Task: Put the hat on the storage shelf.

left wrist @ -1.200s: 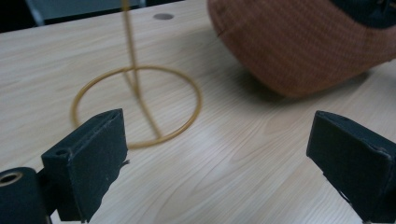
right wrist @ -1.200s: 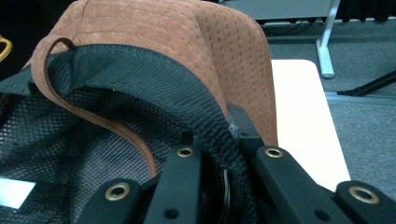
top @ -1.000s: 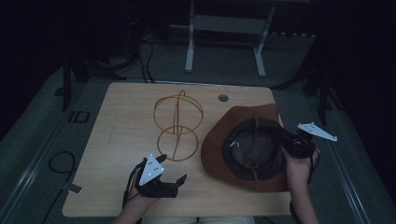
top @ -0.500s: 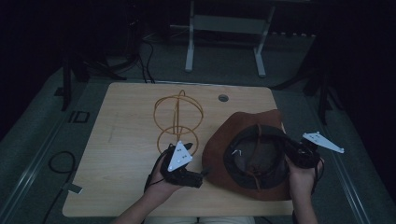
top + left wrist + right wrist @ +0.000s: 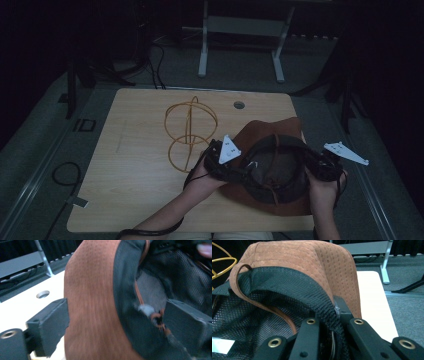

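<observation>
A brown suede wide-brimmed hat with a black mesh lining (image 5: 280, 172) lay upside down at the near right of the light wooden table (image 5: 135, 165), its brim partly over the near edge. The right gripper (image 5: 311, 161) was clamped on the hat's right rim; in the right gripper view its black jaws pinched the mesh-lined edge (image 5: 329, 312) tightly between them. The left gripper (image 5: 239, 169) sat at the hat's left side with its jaws spread wide and the brim (image 5: 92, 310) standing between them. They had just been closing a little, but in the left gripper view the jaws stood apart on either side of the brim, and whether they touched it could not be told. A yellow wire hat stand made of hoops (image 5: 189, 131) stood upright on the table just left of the hat, near the left gripper
</observation>
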### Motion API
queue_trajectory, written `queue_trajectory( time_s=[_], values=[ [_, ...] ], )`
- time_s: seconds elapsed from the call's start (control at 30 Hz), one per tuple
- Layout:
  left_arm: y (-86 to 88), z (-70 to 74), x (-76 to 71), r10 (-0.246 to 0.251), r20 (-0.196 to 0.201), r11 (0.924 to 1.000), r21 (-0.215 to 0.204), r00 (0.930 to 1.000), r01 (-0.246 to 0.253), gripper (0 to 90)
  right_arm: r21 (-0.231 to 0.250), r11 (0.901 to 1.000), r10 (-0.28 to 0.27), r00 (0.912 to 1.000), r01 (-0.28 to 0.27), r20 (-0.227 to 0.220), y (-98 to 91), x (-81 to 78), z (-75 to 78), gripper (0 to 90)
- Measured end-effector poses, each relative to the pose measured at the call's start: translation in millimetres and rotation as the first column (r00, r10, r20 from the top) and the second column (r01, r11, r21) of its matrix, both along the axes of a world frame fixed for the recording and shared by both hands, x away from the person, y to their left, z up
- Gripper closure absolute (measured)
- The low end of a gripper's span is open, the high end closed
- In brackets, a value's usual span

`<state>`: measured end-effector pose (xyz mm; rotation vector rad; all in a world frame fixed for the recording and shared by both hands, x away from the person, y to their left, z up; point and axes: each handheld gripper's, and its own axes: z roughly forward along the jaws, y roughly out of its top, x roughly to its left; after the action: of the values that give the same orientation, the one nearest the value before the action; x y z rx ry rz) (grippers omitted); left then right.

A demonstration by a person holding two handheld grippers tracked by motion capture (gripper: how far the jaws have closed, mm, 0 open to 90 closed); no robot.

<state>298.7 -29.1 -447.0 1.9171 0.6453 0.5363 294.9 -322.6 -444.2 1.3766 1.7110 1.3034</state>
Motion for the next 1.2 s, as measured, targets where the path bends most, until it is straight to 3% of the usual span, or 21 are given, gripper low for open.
queue_trajectory(
  time_s=[0.2,0.23,0.27,0.33,0.57,0.6,0.7,0.8,1.03,1.2],
  values=[
    [-14.2,1.2,10.5,0.021,-0.008,0.9994,0.028,0.9997,-0.021,15.3,-0.006,0.9999,0.011,0.9999,-0.011,-0.001,3.2,-0.5,-0.2,84.1],
    [-22.7,-1.0,18.7,0.055,-0.011,0.9955,0.078,0.9984,-0.054,17.7,0.003,0.9998,0.017,0.9999,-0.017,0.000,3.9,-1.4,0.6,84.1],
    [-25.0,-2.0,21.3,0.074,-0.014,0.9932,0.092,0.9972,-0.072,18.0,0.001,0.9998,0.018,0.9998,-0.018,0.004,4.1,-2.0,1.2,84.1],
    [-28.0,-3.3,25.7,0.085,-0.042,0.9904,0.113,0.9955,-0.080,23.4,0.009,0.9997,0.025,0.9997,-0.025,0.006,4.4,-3.4,2.8,84.1],
    [-35.8,-3.9,29.0,0.118,-0.035,0.9824,0.150,0.9924,-0.112,47.8,0.003,0.9995,0.032,0.9993,-0.032,0.017,7.0,-8.8,6.8,84.1],
    [-36.5,-3.9,30.5,0.120,-0.038,0.9833,0.142,0.9920,-0.114,56.8,0.005,0.9996,0.028,0.9993,-0.028,0.024,6.9,-10.7,6.8,84.1],
    [-37.6,-3.6,34.5,0.129,-0.055,0.9845,0.126,0.9901,-0.121,64.1,0.012,0.9995,0.029,0.9993,-0.029,0.022,6.3,-11.7,6.5,84.1],
    [-38.3,-2.7,34.3,0.149,-0.030,0.9819,0.123,0.9884,-0.144,82.1,0.007,0.9995,0.032,0.9992,-0.032,0.022,9.9,-14.0,5.1,84.1],
    [-33.5,0.4,34.3,0.162,0.012,0.9799,0.117,0.9868,-0.162,86.3,-0.005,0.9989,0.046,0.9986,-0.046,0.027,16.1,-18.5,4.0,83.6],
    [-31.3,3.4,34.5,0.147,0.008,0.9843,0.098,0.9892,-0.147,86.6,-0.016,0.9985,0.053,0.9980,-0.052,0.034,15.8,-25.0,2.8,79.3]
  ],
)
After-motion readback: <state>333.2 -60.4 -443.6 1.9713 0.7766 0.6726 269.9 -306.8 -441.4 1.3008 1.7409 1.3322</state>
